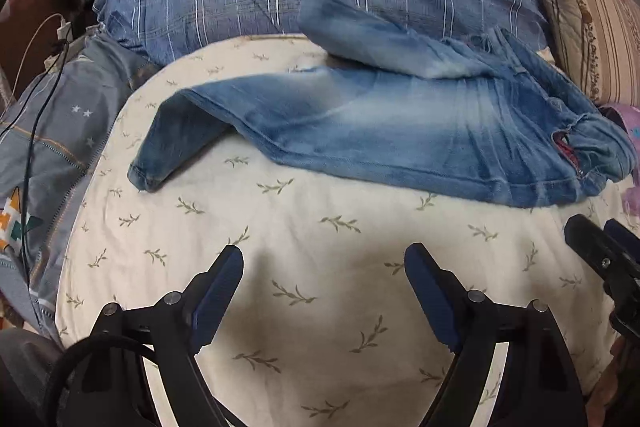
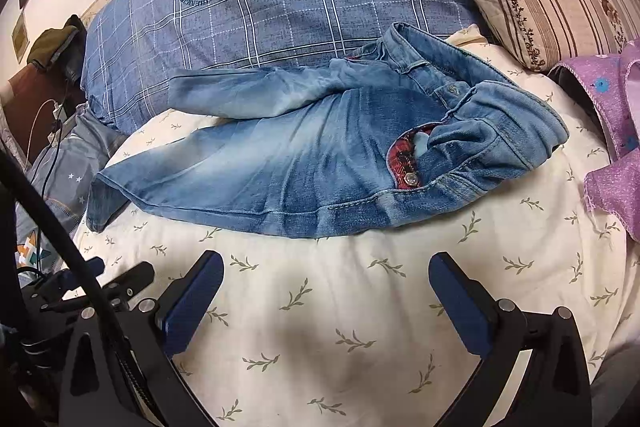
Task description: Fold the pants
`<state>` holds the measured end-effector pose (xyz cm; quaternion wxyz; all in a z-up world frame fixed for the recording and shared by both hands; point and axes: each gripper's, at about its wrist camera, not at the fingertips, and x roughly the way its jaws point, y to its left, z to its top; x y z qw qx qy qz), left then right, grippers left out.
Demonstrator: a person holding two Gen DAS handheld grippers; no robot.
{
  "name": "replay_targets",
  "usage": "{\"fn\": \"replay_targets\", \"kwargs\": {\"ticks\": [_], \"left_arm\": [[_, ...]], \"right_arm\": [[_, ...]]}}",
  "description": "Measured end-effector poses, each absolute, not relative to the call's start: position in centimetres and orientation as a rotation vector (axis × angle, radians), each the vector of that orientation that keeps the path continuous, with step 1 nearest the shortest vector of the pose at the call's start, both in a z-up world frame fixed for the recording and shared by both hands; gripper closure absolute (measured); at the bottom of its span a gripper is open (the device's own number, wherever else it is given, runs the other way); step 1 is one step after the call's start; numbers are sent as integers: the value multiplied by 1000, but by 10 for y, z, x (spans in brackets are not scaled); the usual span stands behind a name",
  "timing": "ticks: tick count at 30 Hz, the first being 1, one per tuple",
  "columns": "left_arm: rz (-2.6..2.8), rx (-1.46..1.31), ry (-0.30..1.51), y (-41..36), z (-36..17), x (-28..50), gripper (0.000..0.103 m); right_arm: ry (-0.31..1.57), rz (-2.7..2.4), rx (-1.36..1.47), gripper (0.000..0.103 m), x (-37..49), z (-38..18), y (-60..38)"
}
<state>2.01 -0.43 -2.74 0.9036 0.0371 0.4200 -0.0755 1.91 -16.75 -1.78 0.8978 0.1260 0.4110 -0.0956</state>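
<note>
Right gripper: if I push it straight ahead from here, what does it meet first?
Probably the jeans. The right gripper is open over bare leaf-print sheet, aimed at the near leg's lower seam. Depth is unclear; if angled down, it could meet the sheet first.

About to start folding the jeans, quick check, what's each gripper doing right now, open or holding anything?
Left gripper: open, holding nothing, above the sheet short of the jeans.
Right gripper: open, holding nothing, also short of the jeans.
</note>
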Motion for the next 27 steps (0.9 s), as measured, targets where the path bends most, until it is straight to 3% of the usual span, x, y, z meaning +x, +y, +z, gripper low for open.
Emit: {"fn": "replay_targets", "kwargs": {"ticks": [4, 27], "left_arm": [[-191, 67, 864, -5, -33, 11, 25], [-217, 75, 837, 3, -15, 5, 27]], "right_arm": [[849, -201, 262, 1, 18, -18, -168], [847, -197, 254, 5, 17, -13, -168]]}}
